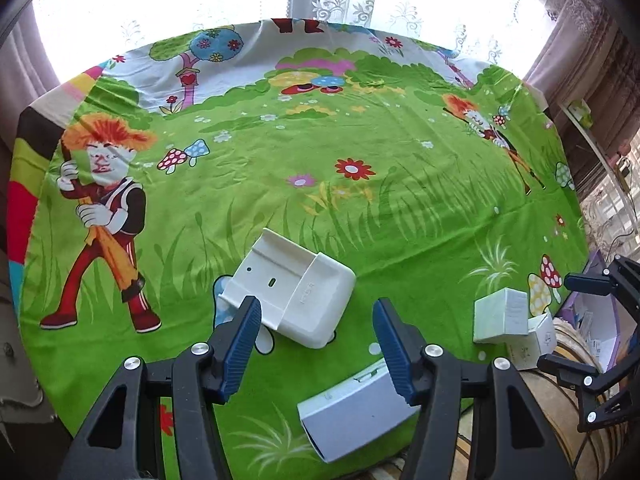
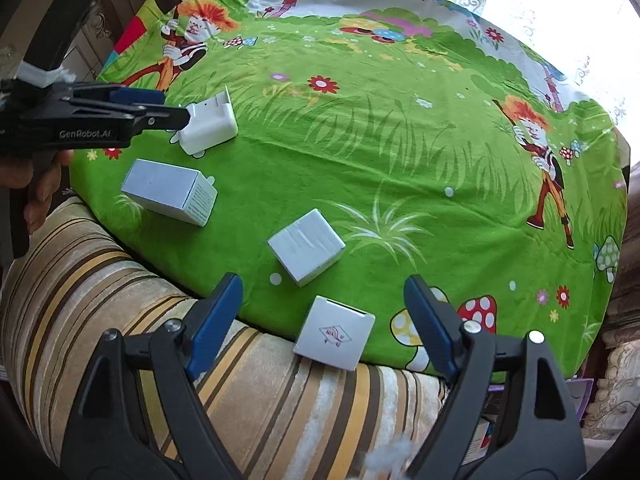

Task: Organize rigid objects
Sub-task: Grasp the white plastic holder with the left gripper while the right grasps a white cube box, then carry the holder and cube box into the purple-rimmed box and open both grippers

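I have my left tool [image 1: 316, 344] spread wide and empty by the white holder [image 1: 290, 288], my right tool [image 2: 322, 328] equally agape over the small box [image 2: 334, 334] at the table [image 2: 400, 152] edge, ready to gather them

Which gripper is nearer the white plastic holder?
Left. The left gripper hovers open right over the white plastic holder; the right gripper sits open at the table's near edge, by the small boxes.

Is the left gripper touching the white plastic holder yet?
Cannot tell. In the left wrist view the open left gripper has one finger overlapping the white plastic holder; the right wrist view shows no clear gap either.
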A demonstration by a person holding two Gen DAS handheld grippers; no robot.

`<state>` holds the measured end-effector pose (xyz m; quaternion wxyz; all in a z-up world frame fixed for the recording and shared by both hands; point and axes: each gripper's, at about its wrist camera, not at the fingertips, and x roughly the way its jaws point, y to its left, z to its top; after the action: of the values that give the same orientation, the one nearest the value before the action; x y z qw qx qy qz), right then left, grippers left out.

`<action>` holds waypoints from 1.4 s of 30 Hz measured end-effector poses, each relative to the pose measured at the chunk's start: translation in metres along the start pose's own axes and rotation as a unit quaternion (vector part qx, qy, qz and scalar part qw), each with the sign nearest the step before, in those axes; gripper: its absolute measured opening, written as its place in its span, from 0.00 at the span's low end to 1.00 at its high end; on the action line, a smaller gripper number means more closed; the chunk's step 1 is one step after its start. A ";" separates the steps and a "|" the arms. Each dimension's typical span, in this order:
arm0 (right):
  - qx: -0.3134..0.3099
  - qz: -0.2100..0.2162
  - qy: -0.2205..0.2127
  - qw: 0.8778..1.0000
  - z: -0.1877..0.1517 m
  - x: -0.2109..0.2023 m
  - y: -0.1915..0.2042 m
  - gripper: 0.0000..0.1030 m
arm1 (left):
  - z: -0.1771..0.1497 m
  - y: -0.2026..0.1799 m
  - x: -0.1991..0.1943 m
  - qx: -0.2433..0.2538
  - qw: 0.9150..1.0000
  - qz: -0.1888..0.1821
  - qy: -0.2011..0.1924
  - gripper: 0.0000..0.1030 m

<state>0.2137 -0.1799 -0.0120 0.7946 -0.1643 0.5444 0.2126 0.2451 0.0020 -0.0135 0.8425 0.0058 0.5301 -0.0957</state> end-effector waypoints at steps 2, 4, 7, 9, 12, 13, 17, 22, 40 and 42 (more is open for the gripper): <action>-0.013 0.001 0.010 1.000 0.005 0.009 0.002 0.82 | 0.005 0.000 0.010 0.012 1.000 0.006 0.009 0.57; -0.027 0.001 0.023 0.999 0.009 0.019 0.005 0.82 | 0.008 0.000 0.018 0.026 0.999 0.018 0.019 0.57; -0.040 0.001 0.030 0.999 0.015 0.030 0.008 0.82 | 0.009 -0.002 0.028 0.043 0.998 0.018 0.029 0.57; -0.044 0.008 0.034 0.998 0.019 0.037 0.009 0.82 | 0.009 -0.004 0.035 0.055 0.998 0.027 0.034 0.57; -0.048 0.011 0.042 0.998 0.023 0.047 0.011 0.75 | 0.008 -0.006 0.041 0.062 0.997 0.023 0.040 0.57; -0.049 0.011 0.047 0.998 0.023 0.051 0.011 0.72 | 0.007 -0.008 0.041 0.067 0.997 0.024 0.040 0.56; -0.048 0.013 0.058 0.997 0.021 0.062 0.012 0.54 | 0.004 -0.015 0.049 0.084 0.995 0.030 0.051 0.36; -0.021 0.022 0.045 0.999 0.021 0.063 0.003 0.52 | 0.007 -0.011 0.046 0.058 0.997 0.026 0.038 0.36; 0.076 0.005 -0.035 0.997 -0.003 0.012 -0.027 0.52 | 0.009 -0.062 -0.020 0.042 0.998 -0.005 -0.047 0.35; 0.083 0.002 -0.044 0.996 -0.011 0.003 -0.031 0.52 | 0.006 -0.075 -0.027 0.047 0.997 -0.016 -0.052 0.35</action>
<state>0.2221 -0.2118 -0.0174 0.8281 -0.0869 0.5255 0.1750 0.2267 -0.0686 0.0198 0.8659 0.0316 0.4808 -0.1343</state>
